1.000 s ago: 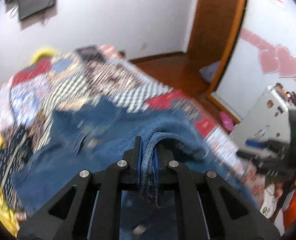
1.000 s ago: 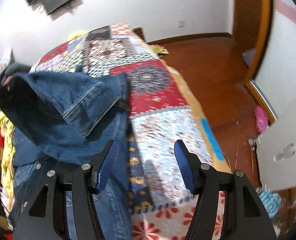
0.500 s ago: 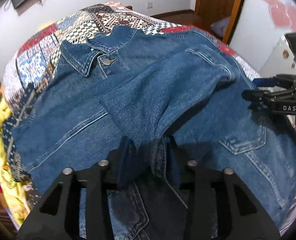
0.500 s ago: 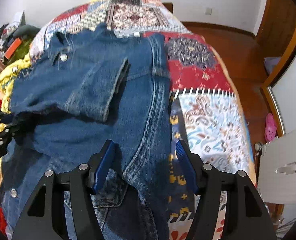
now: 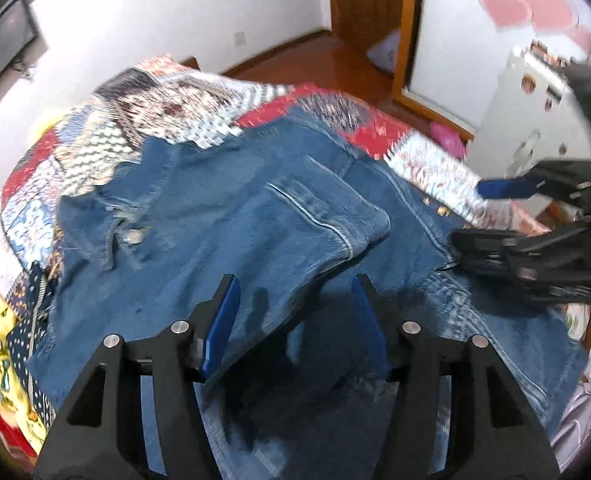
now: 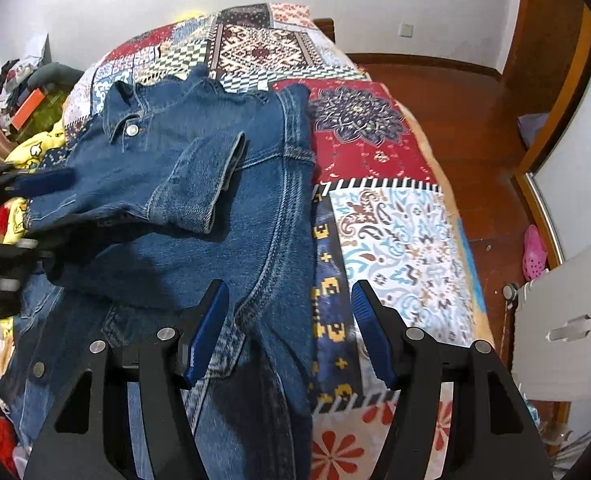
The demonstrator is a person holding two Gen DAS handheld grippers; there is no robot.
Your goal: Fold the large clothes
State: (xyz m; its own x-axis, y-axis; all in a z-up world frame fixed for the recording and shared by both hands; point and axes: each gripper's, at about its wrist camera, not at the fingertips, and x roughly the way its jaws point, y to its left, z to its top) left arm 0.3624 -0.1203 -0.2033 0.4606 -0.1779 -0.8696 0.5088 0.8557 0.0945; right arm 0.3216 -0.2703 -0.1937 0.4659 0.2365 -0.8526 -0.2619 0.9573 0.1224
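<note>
A dark blue denim jacket [image 6: 199, 200] lies spread on a patchwork quilted bed [image 6: 375, 140], one sleeve [image 6: 203, 184] folded across its front. Left gripper [image 5: 295, 320] and right gripper [image 6: 287, 320] both gape, empty. Most folding appears left.

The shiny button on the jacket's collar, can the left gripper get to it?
Probably yes. The left gripper is open and holds nothing, and the button sits uncovered on top of the denim jacket, ahead and to its left. The folded sleeve lies off to the other side.
</note>
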